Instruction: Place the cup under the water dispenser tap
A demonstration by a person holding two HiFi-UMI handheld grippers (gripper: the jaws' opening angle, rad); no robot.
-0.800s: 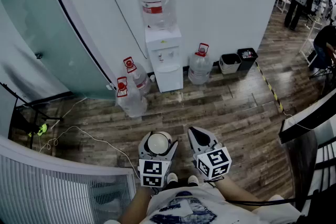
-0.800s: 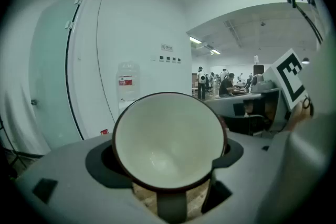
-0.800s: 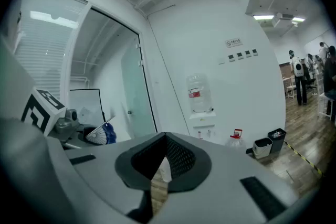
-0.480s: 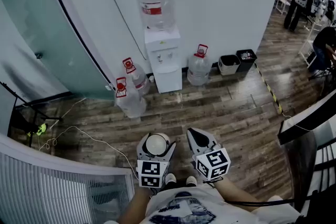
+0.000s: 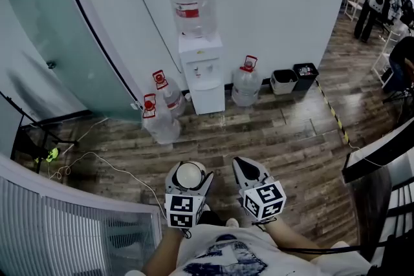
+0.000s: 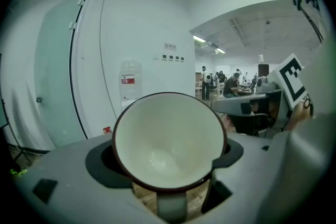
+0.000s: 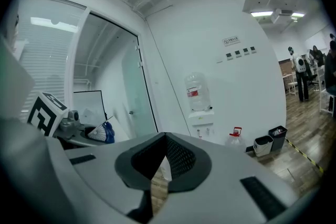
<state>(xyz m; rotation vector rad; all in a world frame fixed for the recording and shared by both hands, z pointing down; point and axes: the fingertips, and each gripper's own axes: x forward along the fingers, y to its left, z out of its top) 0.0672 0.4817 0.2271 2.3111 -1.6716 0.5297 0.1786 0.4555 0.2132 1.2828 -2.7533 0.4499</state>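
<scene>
**Cup held well short of the water dispenser**

The left gripper [image 5: 189, 172] has its grey jaws spread wide and pinching the cup [image 6: 168, 144], a round, tapering cup with a smooth white glazed inside, a thin dark rim and its handle turned toward that gripper's camera; the cup is well in front of the water dispenser [image 5: 202, 71], a boxy white cabinet with a clear ribbed bottle [image 5: 192, 2] on top; the right gripper [image 5: 244, 168], beside the left, has its ridged jaws pressed together on nothing; dark wood-plank floor [image 5: 284, 132] stretches out from the dispenser's foot.
</scene>
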